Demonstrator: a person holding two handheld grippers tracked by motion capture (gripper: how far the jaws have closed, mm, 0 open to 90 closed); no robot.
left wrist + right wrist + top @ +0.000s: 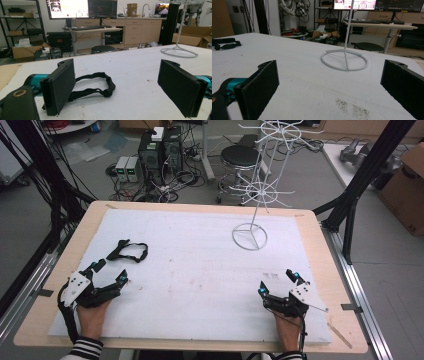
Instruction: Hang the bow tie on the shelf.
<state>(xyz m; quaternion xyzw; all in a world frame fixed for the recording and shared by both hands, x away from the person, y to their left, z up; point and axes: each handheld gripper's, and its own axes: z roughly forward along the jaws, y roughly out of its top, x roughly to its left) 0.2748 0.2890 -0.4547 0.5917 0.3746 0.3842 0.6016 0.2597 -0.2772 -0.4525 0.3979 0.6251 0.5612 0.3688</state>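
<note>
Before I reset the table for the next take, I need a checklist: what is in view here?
Strap: one, black, looped, lying far left on the sheet.
Wire rack: one, white, ring base standing far right on the sheet.
Foam sheet: one, white, covering the table.
Table: one, light wood.
Stool: one, black, behind the table.
Left gripper: black, open, just short of the strap.
Right gripper: black, open, near right.

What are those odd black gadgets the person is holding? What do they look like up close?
Each hand carries black tongs: the left tongs and right tongs have two flat, black padded jaws on teal-tipped mounts, a grey three-cornered plate on top and a trailing black cable. The left sleeve is striped black and white.
</note>
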